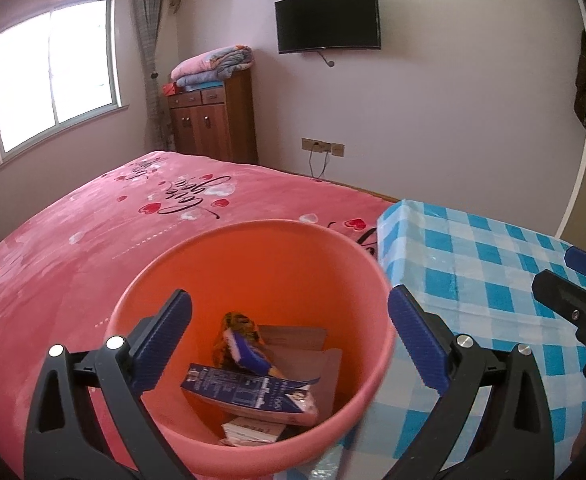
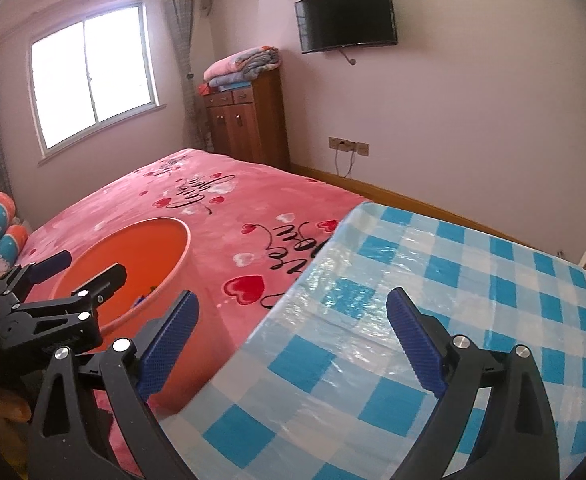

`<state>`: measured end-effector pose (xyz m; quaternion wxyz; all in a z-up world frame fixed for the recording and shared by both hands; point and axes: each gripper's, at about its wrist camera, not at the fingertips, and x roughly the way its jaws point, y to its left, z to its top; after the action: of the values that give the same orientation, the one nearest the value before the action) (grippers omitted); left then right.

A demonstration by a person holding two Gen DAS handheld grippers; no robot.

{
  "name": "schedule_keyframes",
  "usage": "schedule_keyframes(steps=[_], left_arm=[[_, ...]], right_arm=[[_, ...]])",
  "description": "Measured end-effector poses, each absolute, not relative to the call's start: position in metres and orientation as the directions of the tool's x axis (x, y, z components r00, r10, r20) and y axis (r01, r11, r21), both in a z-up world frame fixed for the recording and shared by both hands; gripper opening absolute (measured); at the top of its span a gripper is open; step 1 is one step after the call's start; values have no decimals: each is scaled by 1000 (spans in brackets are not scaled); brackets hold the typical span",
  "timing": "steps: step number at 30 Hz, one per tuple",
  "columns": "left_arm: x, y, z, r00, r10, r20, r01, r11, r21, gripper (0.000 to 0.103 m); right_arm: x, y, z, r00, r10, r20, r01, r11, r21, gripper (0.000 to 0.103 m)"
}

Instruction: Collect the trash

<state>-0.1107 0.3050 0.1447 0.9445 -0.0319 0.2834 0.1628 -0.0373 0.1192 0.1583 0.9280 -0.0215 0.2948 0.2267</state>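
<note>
A bedroom scene is shown from two hand-held grippers. The left gripper [image 1: 289, 340] is held with its blue-padded fingers spread wide and nothing between them, directly above an orange plastic bin [image 1: 253, 240] that stands against a pink heart-printed bedspread [image 1: 93, 220]. Straight ahead of and below that gripper, inside the bin, the collected trash is seen: a blue printed carton [image 1: 249, 394], a crumpled snack wrapper [image 1: 241, 344], a brown cardboard piece [image 1: 297, 340] and a small white packet [image 1: 249, 432].

The right gripper [image 2: 293, 336] is likewise spread wide and empty, and is held over a table covered with a blue-and-white checked cloth [image 2: 473, 280], which lies just right of the bin. No loose trash is seen on the cloth ahead of it.

The collecting appears largely done. If more litter is to be found, the open gripper is best swept across the table before being closed, and each release is best made well inside the bin's rim.

Only the left wrist view shows the bin's contents; in the right wrist view the bin is seen from the side, with the left gripper over its mouth.
</note>
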Motion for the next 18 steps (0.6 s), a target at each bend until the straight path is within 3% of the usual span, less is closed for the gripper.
schedule_keyframes(steps=[18], left_arm=[[-101,250,146,812,213,-543,-232,972,34,99]], right_arm=[[-52,60,149,773,320,-549,-325,941,90,94]])
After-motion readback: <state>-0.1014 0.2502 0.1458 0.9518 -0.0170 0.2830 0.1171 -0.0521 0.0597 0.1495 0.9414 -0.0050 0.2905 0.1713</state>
